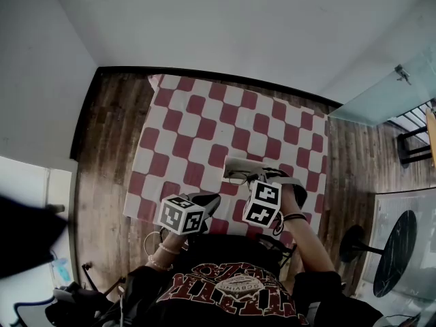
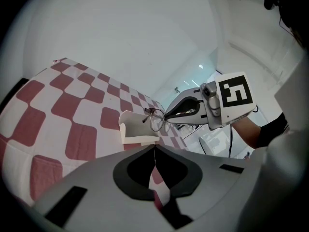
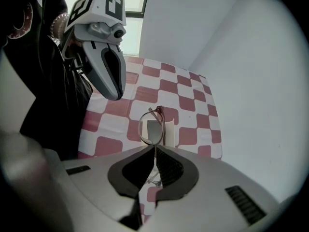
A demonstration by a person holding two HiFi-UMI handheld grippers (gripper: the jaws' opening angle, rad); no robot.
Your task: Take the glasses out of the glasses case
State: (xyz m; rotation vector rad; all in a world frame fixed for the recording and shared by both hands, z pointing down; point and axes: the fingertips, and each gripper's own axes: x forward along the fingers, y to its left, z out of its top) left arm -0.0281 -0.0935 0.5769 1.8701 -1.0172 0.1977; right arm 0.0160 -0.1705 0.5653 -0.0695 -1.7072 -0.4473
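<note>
Glasses (image 3: 151, 129), thin wire rims, clear rounded lenses: pinched in right gripper (image 3: 155, 146), jaws closed on the frame, one lens sticking out past the tips. Held at the end rim of the open white hard-shell case (image 2: 137, 129) on the red-and-white checked cloth (image 1: 204, 128). Left gripper (image 2: 154, 148) jaws together, empty, short of the case.

thin wire-framed glasses (image 3: 151, 128) hung just above the open white rectangular glasses case (image 2: 136, 131), which lay on the red-and-white checked surface (image 2: 72, 111).

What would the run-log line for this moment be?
left tongs: shut, empty | right tongs: shut on glasses | glasses: raised at case on checkered cloth
</note>
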